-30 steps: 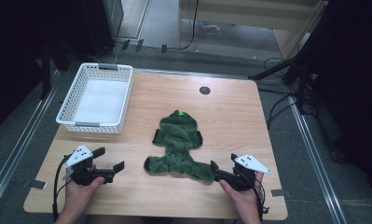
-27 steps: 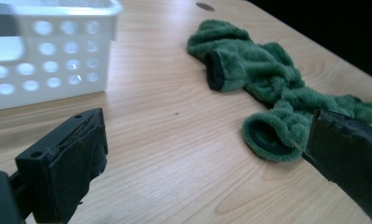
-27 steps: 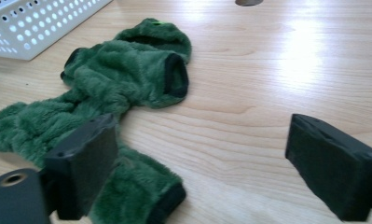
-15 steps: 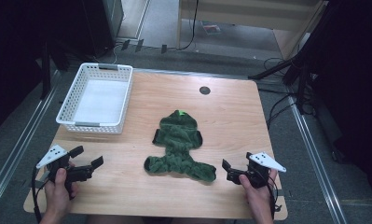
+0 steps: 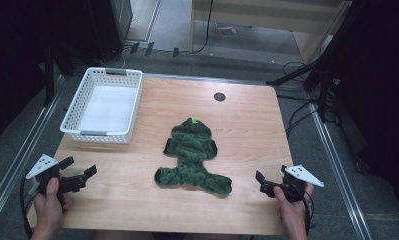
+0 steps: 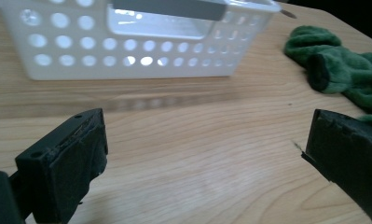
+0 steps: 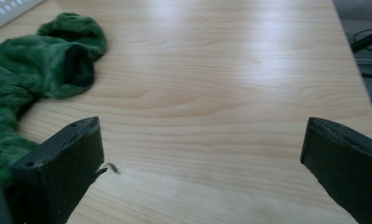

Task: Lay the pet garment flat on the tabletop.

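Gaping wide, left gripper jaws facing empty white basket; right gripper jaws equally wide, green garment just left.

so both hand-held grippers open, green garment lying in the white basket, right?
Not quite. The green garment lies flat on the table, beside the white basket, as the high view shows. Both the left hand-held gripper and the right hand-held gripper are open.

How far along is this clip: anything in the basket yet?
Nothing looks done: the basket is empty and the green garment lies spread mid-table. Nothing in hand: left tool and right tool are open at the near corners. Any handling is still ahead.
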`<state>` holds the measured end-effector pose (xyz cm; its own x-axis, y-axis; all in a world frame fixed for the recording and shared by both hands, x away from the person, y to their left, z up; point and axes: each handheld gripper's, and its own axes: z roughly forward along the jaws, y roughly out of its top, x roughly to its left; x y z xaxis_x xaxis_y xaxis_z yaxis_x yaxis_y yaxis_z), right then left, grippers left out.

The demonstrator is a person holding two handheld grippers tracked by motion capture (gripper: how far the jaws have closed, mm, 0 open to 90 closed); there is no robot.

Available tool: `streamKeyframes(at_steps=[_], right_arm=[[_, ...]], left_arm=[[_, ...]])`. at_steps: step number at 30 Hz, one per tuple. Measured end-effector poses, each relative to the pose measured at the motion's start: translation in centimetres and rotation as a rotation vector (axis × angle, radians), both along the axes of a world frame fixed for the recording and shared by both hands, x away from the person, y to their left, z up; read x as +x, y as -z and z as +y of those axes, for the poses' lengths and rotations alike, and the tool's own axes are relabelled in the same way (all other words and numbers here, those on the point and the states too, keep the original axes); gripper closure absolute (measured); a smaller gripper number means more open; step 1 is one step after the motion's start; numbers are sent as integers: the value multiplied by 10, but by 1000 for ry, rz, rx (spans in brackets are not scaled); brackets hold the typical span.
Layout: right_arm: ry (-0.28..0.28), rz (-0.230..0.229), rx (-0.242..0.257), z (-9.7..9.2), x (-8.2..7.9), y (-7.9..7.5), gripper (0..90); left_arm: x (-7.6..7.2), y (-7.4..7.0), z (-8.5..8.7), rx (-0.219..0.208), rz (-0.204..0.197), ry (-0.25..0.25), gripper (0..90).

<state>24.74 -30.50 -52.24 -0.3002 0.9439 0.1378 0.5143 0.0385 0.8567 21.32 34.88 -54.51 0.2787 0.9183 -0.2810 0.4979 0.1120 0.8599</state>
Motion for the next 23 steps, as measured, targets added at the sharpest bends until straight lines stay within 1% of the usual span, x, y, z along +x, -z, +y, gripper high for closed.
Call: streamKeyframes(at_steps=[1,2,3,4,5,6,8,10,11,12,14,15,17,23], right_arm=[[8,3,4,-4,0,2,0],[14,2,8,-9,-1,3,0],[29,9,11,-16,-2,7,0],[29,9,11,-16,-2,7,0],[34,13,8,-22,-3,10,0],[36,19,11,-24,-4,11,0],[36,24,1,-26,-4,14,0],[37,29,-4,-26,-4,16,0],[31,42,-8,-25,-2,21,0],[33,38,-15,-24,-2,21,0],[38,37,-16,-22,-2,21,0],[37,38,-29,-22,-1,22,0],[39,37,-34,-21,-1,22,0],[44,44,-28,-21,0,23,0]], left_arm=[[0,0,3,-10,-1,-9,0],[0,0,5,-7,0,-11,0],[-1,0,8,-12,0,-25,0],[-1,0,10,-10,-2,-32,0],[-2,0,12,-5,-5,-38,0],[-3,-1,17,25,-7,-55,0],[-3,-1,19,29,-11,-62,0],[-2,0,25,35,-14,-84,0],[-2,1,30,11,-13,-94,0],[-1,2,31,-3,-14,-98,0],[-1,3,30,-1,-15,-97,0],[0,3,29,3,-13,-93,0],[1,4,26,21,-8,-81,0],[2,5,23,30,-6,-74,0]])
